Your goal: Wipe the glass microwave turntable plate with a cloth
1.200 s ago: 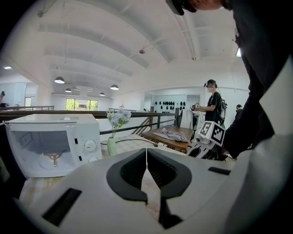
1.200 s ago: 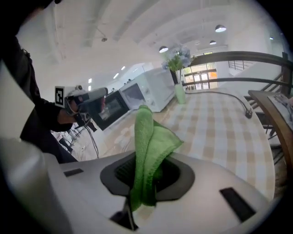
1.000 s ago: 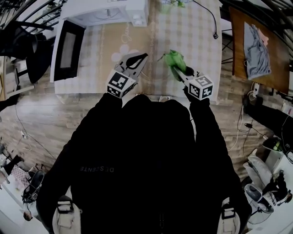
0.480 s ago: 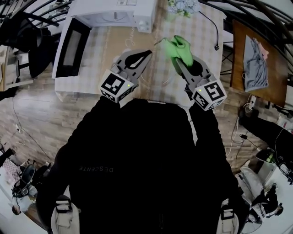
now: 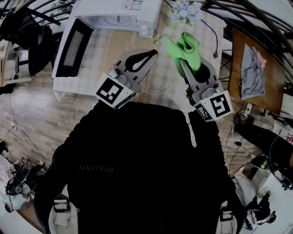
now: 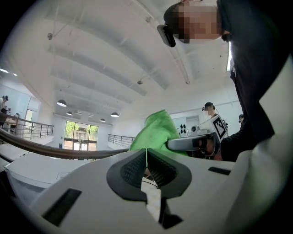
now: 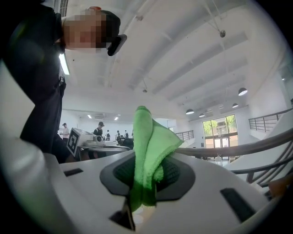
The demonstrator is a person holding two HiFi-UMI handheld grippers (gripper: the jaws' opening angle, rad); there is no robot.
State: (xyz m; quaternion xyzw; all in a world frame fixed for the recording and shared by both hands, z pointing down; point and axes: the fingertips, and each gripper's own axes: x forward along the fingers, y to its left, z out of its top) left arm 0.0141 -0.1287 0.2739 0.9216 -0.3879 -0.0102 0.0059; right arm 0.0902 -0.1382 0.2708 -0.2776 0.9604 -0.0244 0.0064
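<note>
My right gripper [image 5: 182, 63] is shut on a bright green cloth [image 5: 186, 46], which flops up past its tips over the checked table [image 5: 114, 45]. In the right gripper view the cloth [image 7: 146, 151] stands pinched between the dark pads. My left gripper [image 5: 154, 53] is shut with nothing between its jaws; its pads meet in the left gripper view [image 6: 146, 157]. Both grippers are tilted up towards the ceiling. The white microwave [image 5: 119, 11] stands at the table's far edge with its door [image 5: 73, 42] swung open to the left. I cannot make out the glass plate.
A bunch of flowers [image 5: 185, 10] and a black cable [image 5: 210, 27] lie at the table's far right. A brown side table [image 5: 254, 64] with grey fabric stands to the right. Chairs [image 5: 27, 41] sit at the left. Other people stand in the hall [image 7: 98, 130].
Both grippers have risen towards my head and spread a little apart, tips tilting upward. The green cloth travelled with the right gripper. Both stayed shut.
</note>
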